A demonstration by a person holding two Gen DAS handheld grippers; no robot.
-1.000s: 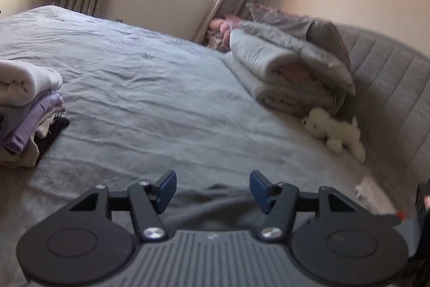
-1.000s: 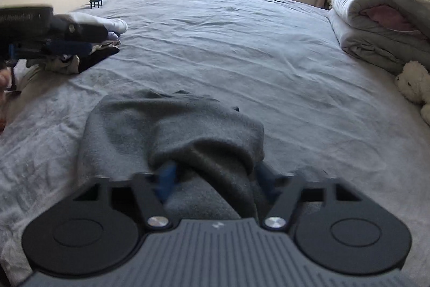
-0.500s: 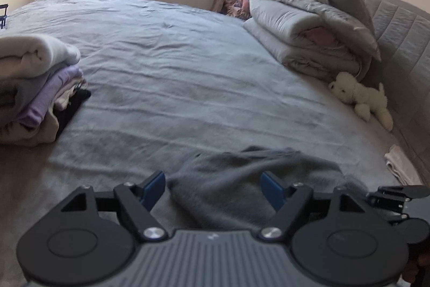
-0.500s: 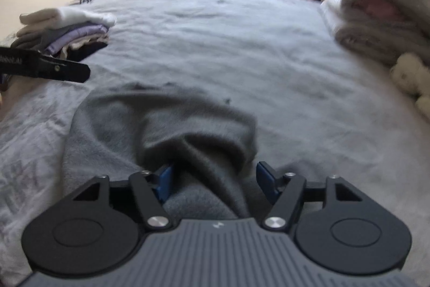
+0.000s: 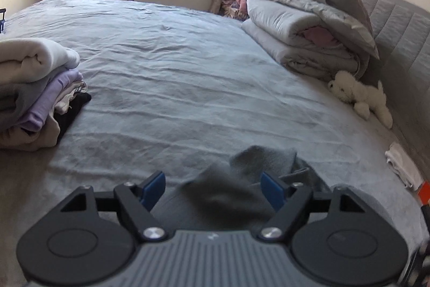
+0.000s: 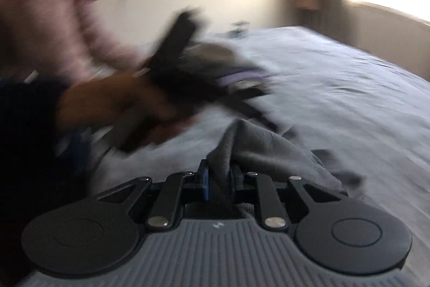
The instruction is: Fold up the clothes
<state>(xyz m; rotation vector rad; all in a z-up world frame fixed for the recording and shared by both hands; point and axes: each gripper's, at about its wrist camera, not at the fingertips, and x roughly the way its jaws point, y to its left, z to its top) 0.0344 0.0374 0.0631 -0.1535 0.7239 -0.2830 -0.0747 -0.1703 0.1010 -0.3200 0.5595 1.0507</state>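
While the right gripper (image 6: 219,176) has just been closing and now pinches a bunched fold of the grey garment (image 6: 268,149) between its blue pads, the left gripper (image 5: 212,186) stands spread, pads touching nothing, with the same garment (image 5: 236,179) humped in the gap and just ahead of it. From the right fingers the cloth runs forward and to the right, draping down onto the bed (image 6: 349,88); from the left fingers it lies straight ahead and slightly right, toward the bed's near edge (the right wrist view is badly blurred, so its full outline cannot be told). Judging by this, the left gripper is the free one and near enough to take a second hold. The stack of folded clothes (image 5: 35,88) sits well apart, at the bed's left edge.
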